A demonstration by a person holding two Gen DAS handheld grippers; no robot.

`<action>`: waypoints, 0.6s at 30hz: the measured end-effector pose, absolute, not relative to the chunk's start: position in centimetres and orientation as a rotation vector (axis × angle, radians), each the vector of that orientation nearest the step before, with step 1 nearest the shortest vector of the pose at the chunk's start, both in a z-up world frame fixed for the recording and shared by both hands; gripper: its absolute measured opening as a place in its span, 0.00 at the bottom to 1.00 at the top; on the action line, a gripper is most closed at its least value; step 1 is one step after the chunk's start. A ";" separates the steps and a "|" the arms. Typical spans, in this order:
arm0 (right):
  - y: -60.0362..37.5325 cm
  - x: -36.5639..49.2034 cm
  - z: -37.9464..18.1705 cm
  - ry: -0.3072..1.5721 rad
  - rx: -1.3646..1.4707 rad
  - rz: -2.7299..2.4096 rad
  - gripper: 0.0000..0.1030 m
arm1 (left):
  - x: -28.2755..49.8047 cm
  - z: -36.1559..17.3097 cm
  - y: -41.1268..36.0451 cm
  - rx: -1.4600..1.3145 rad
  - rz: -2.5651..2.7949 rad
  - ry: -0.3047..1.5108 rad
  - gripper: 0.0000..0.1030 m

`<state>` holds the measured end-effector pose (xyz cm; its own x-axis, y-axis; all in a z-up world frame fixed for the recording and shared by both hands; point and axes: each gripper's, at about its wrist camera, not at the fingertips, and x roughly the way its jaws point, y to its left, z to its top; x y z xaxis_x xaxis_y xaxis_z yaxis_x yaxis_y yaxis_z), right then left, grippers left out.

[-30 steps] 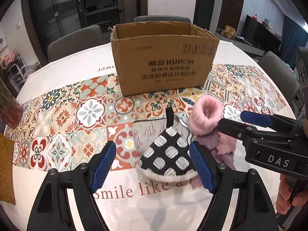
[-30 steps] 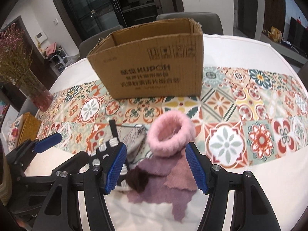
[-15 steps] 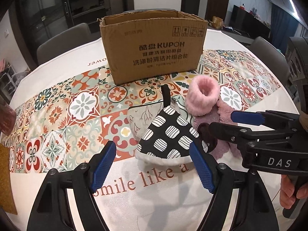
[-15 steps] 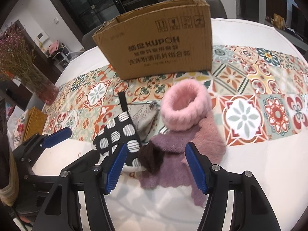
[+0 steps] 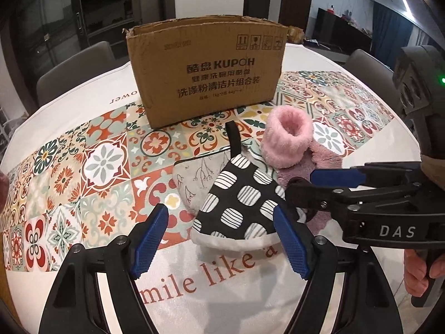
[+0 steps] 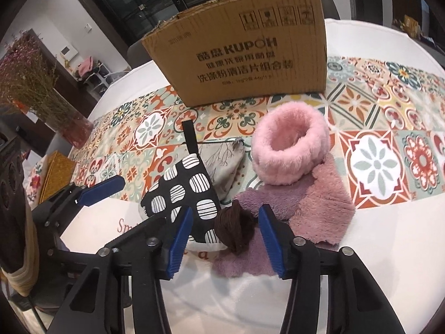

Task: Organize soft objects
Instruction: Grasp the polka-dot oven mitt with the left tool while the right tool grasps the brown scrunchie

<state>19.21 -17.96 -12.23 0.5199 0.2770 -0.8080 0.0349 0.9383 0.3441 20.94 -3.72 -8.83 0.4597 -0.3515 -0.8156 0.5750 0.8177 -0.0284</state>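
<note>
Two grippers w/ blue pads hang over a round table (image 5: 328,64) covered in a white cloth w/ a patterned tile runner. Left gripper (image 5: 219,239) stands wide apart, nothing between the pads; its right pad sits at the edge of the black-and-white spotted fabric oven mitt (image 5: 239,203), contact unclear. Right gripper (image 6: 225,235) has just been closing, jaws approx. half apart, straddling a small dark-brown knot of yarn-like fabric (image 6: 235,229); pads not pressing on it. The knot lies on a mauve fluffy cloth (image 6: 314,206), beside the mitt. A pink furry ring-shaped cuff (image 6: 290,150) rests on the cloth's far end. Behind the pile stands an open brown cardboard box (image 5: 205,69), upright, apart from the soft items.
</note>
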 end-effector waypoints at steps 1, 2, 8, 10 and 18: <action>-18.0 19.3 -12.5 1.023 0.345 0.145 0.44 | 21.1 -9.1 -3.7 0.260 -0.585 0.938 0.69; -18.1 19.4 -12.7 1.026 0.357 0.148 0.42 | 21.3 -9.2 -3.8 0.255 -0.586 0.945 0.67; -17.8 19.9 -13.6 1.044 0.387 0.167 0.30 | 21.8 -10.4 -3.8 0.208 -0.623 0.998 0.53; -17.8 19.9 -13.7 1.046 0.387 0.166 0.25 | 21.7 -10.6 -3.8 0.204 -0.610 0.997 0.44; -17.6 19.8 -14.0 1.048 0.371 0.154 0.15 | 21.5 -10.7 -3.2 0.142 -0.589 1.001 0.22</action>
<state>19.76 -17.62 -14.02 0.4955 0.2987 -0.8156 0.0511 0.9273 0.3707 21.54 -3.15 -10.66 0.3995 -0.3999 -0.8250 0.5267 0.8366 -0.1505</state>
